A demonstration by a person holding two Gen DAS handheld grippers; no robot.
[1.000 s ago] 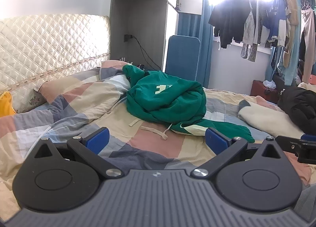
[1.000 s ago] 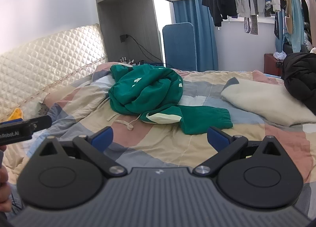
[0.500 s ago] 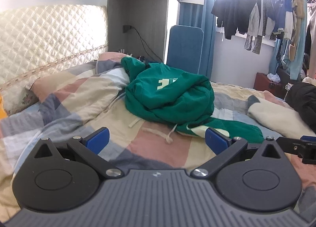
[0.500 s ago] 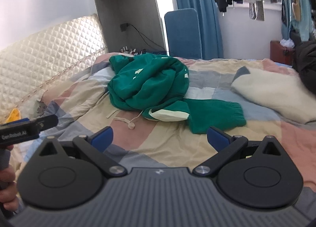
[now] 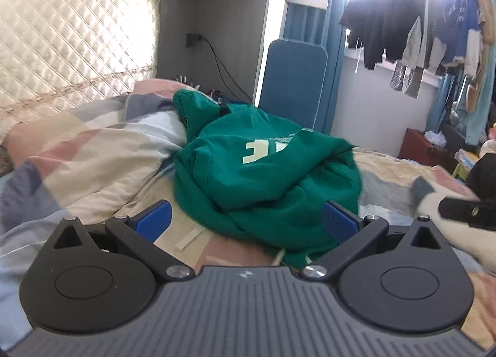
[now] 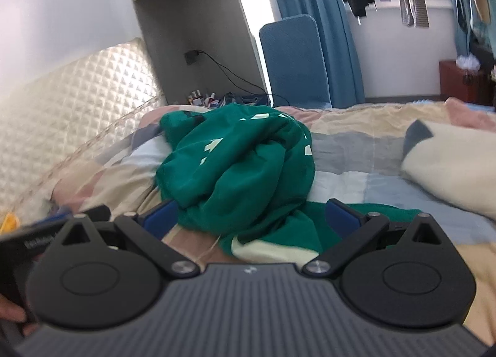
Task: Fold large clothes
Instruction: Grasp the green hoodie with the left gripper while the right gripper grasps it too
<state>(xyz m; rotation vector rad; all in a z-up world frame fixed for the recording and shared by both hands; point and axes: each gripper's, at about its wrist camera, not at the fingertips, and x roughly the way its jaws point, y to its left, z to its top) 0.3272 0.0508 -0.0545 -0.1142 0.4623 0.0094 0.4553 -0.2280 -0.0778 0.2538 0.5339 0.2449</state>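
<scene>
Scene: green hoodie (image 5: 266,177) heaped on patchwork quilt (image 5: 93,152).
Left gripper (image 5: 246,217): spread wide, empty, hoodie at 12 o'clock.
Right gripper (image 6: 251,217): released, empty.
Advice: pinch one edge each, then spread flat.

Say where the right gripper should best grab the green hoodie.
Probably the sleeve lying flat toward the right of the bunched hoodie: it sticks out free. Come from above with the open right gripper, pinching near the cuff.
</scene>
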